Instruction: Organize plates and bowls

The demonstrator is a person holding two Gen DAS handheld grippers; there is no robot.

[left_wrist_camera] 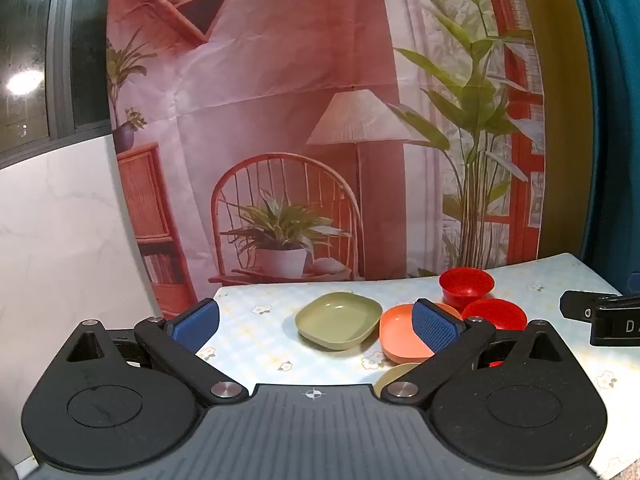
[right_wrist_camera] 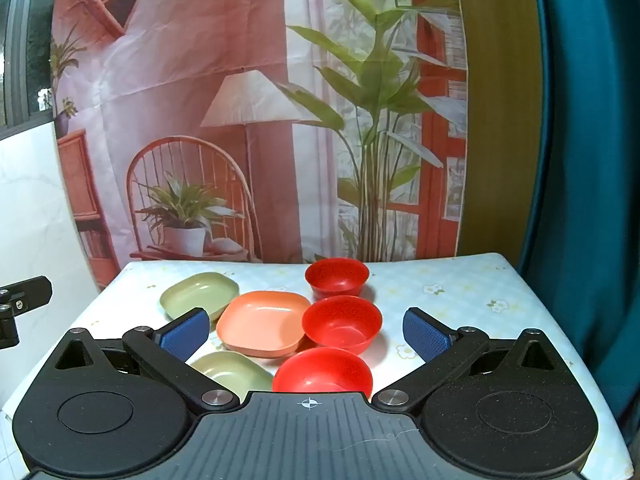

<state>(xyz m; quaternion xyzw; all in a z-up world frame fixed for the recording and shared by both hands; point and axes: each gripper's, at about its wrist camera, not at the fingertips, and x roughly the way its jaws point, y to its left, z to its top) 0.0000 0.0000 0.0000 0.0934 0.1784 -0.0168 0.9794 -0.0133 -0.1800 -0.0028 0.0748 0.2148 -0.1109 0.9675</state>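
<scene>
On the floral table [right_wrist_camera: 460, 292], three red bowls [right_wrist_camera: 342, 322] beside plates [right_wrist_camera: 262, 322]; my right gripper [right_wrist_camera: 306, 330] and left gripper [left_wrist_camera: 316, 322] spread, empty; I'd pinch a rim squarely, lift level.

The table [right_wrist_camera: 460, 292] wears a pale checked cloth dotted with small flowers. Directly on it sit three plates — a green plate [right_wrist_camera: 199, 293] at the back left, an orange plate [right_wrist_camera: 262, 322] beside it, another green plate [right_wrist_camera: 232, 372] nearer — and three red bowls in a line: far [right_wrist_camera: 337, 276], middle [right_wrist_camera: 341, 322], near [right_wrist_camera: 322, 370].
</scene>
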